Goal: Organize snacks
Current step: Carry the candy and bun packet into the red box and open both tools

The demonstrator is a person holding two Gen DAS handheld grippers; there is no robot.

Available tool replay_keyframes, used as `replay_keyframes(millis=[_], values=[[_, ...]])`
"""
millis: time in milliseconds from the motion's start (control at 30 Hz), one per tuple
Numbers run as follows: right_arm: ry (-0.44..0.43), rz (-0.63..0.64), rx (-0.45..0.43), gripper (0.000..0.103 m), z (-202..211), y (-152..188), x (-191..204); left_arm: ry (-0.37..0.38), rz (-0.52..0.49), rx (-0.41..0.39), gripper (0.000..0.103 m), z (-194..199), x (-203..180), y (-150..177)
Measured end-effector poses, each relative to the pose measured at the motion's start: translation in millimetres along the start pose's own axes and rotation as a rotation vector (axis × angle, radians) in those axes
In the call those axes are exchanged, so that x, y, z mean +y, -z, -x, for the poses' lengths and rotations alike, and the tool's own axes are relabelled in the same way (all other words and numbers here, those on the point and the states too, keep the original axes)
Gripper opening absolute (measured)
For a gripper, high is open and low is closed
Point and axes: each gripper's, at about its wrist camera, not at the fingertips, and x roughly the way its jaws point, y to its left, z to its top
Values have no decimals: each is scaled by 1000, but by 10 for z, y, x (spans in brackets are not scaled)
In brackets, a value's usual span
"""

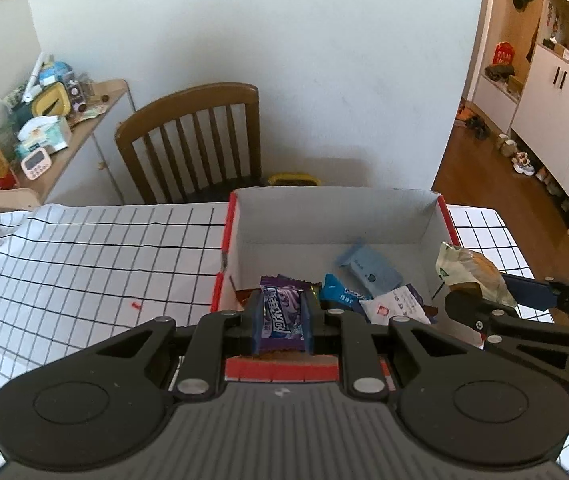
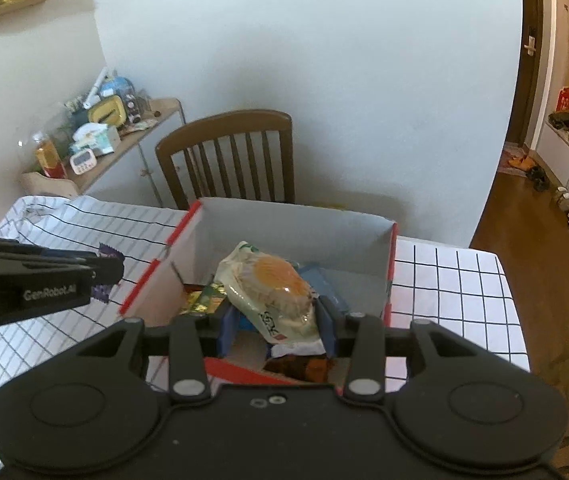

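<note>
Holding a purple snack packet (image 1: 281,312) clamped tight between the blue pads of the left gripper (image 1: 282,322), hovering right at the near edge of the cardboard box (image 1: 324,220) with the red trim. Gripping a clear-wrapped pastry (image 2: 274,286) in the right gripper (image 2: 278,326), jaws squeezed on the wrapper's lower end, the round golden cake sticking up over the box's inside. Sitting already in the box: a pale blue packet (image 1: 368,266), a darker blue one (image 1: 338,294), a white pouch with a red mark (image 1: 394,304), plus a shiny gold-green wrapper (image 2: 202,300) down in the near corner. Resting on a white tablecloth with a black grid (image 1: 84,256), box pushed to the table's far side. Standing behind it against the wall, a wooden chair (image 1: 192,142), next to a cluttered side shelf (image 1: 50,120).
</note>
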Motion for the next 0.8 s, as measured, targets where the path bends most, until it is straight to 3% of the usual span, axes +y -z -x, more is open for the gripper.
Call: replay_keyframes(millis=[800], values=[[51,5,185,40,-1094,44,-279,-3,-44,198,19,-1289,-111,-78]])
